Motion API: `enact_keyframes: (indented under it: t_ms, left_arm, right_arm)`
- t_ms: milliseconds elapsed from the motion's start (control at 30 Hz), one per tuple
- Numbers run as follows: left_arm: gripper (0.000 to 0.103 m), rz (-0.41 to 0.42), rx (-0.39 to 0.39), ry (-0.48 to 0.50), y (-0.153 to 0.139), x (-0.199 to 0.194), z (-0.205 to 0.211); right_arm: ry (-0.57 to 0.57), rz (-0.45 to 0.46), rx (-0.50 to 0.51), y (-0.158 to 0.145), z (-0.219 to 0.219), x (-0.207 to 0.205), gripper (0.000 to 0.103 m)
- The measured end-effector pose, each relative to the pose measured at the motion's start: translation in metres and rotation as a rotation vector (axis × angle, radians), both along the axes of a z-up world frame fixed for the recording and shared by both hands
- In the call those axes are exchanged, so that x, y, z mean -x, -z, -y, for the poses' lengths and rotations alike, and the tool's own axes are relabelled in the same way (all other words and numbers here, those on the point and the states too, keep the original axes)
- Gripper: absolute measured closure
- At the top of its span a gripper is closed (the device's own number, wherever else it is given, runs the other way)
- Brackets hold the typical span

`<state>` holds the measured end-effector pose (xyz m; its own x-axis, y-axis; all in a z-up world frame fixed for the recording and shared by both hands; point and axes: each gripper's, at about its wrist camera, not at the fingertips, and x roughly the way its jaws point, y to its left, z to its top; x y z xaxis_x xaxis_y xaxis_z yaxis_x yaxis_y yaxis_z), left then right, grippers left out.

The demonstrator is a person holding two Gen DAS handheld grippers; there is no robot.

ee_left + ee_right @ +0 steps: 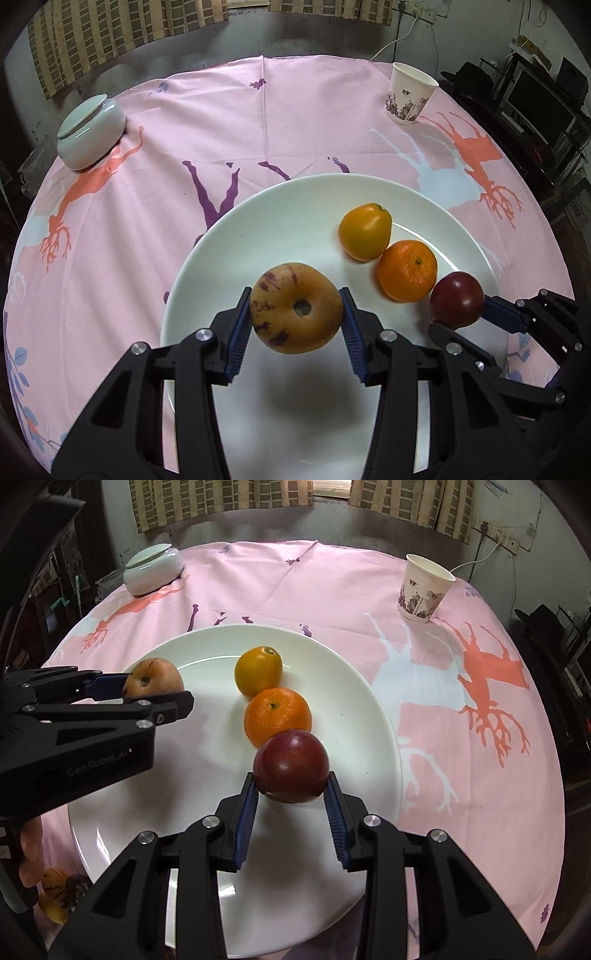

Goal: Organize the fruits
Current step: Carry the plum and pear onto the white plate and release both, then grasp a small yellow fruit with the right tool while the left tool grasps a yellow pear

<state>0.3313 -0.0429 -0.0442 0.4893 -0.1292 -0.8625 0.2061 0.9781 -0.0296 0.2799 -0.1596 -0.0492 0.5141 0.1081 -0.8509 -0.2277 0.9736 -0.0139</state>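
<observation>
fruit gathers on a white plate (258, 221) atop the pink-clothed surface (221, 110): left tool (297, 319) pinches a tan, purple-streaked fruit (295, 308) above it, right tool (291, 788) pinches a dark red plum (291, 766) beside the mandarin (277, 714) and yellow fruit (258, 670), seemingly extending their row.

Light falls from above onto my desk (295, 110), bright on the pink cloth while the room behind stays dim. The white plate (295, 206) carries streaks of glare near its right rim and a soft, dark shadow under the fruit I hold. In my right view the plate (351, 709) shows glare at its lower left. Both views bend strongly toward the edges and end in black corners. The centre is sharp; my nearest fingers (236, 332) look slightly soft.
</observation>
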Motion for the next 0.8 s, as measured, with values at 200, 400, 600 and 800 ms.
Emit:
enact_keyframes:
  t_ms: [200, 400, 600, 800]
  left_arm:
    - [0.056, 0.008, -0.010, 0.006, 0.000, -0.003, 0.006]
    - [0.038, 0.082, -0.038, -0.007, -0.021, 0.009, 0.007]
    - [0.038, 0.143, -0.046, 0.009, -0.044, 0.035, 0.009]
    - [0.037, 0.208, -0.040, 0.036, -0.064, 0.081, 0.012]
  right_arm:
    - [-0.013, 0.011, 0.028, 0.000, 0.000, -0.003, 0.057]
    - [-0.004, 0.076, 0.040, -0.016, 0.002, 0.007, 0.043]
    - [0.006, 0.086, 0.005, -0.033, 0.007, 0.026, 0.043]
    - [0.016, 0.081, -0.025, -0.043, 0.014, 0.060, 0.043]
